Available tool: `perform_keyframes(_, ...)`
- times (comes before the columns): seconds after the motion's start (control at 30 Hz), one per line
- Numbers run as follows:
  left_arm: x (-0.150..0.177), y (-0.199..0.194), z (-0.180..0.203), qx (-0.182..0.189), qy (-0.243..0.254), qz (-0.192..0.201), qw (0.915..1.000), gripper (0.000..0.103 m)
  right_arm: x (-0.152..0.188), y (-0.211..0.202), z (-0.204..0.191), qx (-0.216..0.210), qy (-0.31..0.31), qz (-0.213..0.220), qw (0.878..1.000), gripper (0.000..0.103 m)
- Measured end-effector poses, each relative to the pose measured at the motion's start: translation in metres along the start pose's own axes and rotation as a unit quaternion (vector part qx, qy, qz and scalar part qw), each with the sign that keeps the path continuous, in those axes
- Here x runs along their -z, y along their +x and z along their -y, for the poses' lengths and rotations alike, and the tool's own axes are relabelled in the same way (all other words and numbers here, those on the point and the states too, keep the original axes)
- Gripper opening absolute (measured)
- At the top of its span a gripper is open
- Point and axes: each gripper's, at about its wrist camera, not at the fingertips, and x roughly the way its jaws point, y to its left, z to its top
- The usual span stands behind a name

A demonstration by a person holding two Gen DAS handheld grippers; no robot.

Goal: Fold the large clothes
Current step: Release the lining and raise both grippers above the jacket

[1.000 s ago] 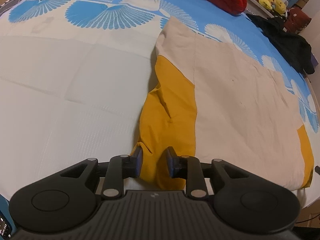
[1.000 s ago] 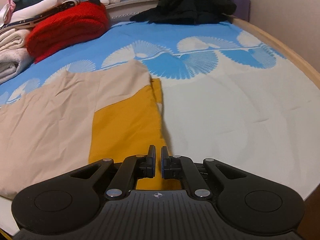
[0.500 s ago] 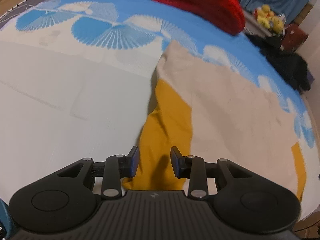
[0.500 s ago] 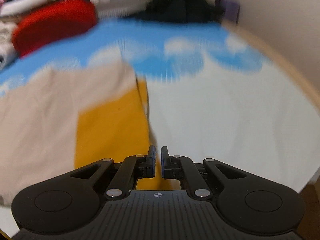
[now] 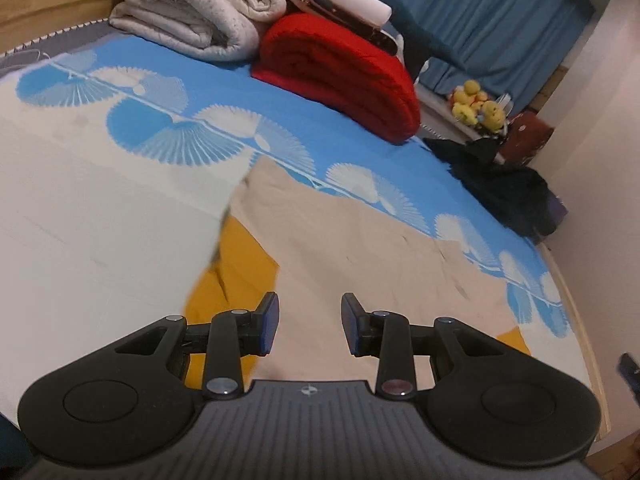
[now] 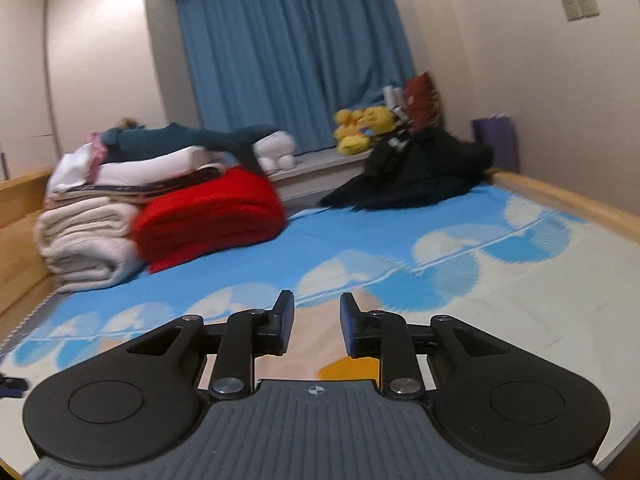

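A large beige garment (image 5: 360, 248) with mustard-yellow sleeves (image 5: 236, 264) lies flat on the bed, folded along its left side. My left gripper (image 5: 308, 322) is open and empty, raised above the garment's near edge. My right gripper (image 6: 316, 322) is open and empty, lifted and tilted up toward the room. Only a strip of the beige garment (image 6: 320, 344) and a patch of its yellow sleeve (image 6: 348, 368) show below the right gripper.
The blue and white bedsheet (image 5: 100, 200) covers the bed. A red folded blanket (image 5: 340, 76) and a stack of white bedding (image 5: 200, 12) sit at the head. A black garment pile (image 5: 504, 184) lies at the far right. Wooden bed rails (image 6: 560, 204) edge the mattress.
Both grippers rose and tilted up away from the garment. The left jaws widened. The right gripper, shut at the yellow sleeve edge before, is now open.
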Motion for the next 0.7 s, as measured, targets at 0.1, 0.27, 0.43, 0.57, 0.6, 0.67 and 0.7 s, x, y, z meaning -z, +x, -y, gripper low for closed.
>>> perform_keyframes(0.1,0.024,0.013,0.000,-0.027,0.013,-0.020,0.9994,0.040,0.021,0.002,-0.009,-0.006,-0.008,-0.040,0.999,0.027)
perform_keyframes(0.27,0.033,0.028,-0.008,-0.020,-0.003,-0.050,0.9986,0.048,0.032,0.006,-0.034,-0.002,-0.075,-0.037,0.997,0.027)
perform_keyframes(0.43,0.038,0.038,-0.025,-0.016,-0.056,-0.076,0.9955,0.049,0.038,0.008,-0.045,-0.011,-0.094,-0.046,0.994,0.027)
perform_keyframes(0.57,0.038,0.040,-0.028,-0.020,-0.060,-0.080,0.9948,0.050,0.038,0.010,-0.042,-0.008,-0.084,-0.053,0.995,0.029)
perform_keyframes(0.6,0.038,0.041,-0.029,-0.020,-0.061,-0.081,0.9947,0.052,0.037,0.010,-0.041,-0.007,-0.081,-0.054,0.995,0.029)
perform_keyframes(0.67,0.038,0.041,-0.029,-0.018,-0.065,-0.082,0.9943,0.055,0.039,0.013,-0.040,-0.005,-0.076,-0.056,0.996,0.030)
perform_keyframes(0.7,0.039,0.041,-0.027,-0.018,-0.067,-0.083,0.9941,0.056,0.038,0.013,-0.040,-0.004,-0.074,-0.057,0.996,0.030)
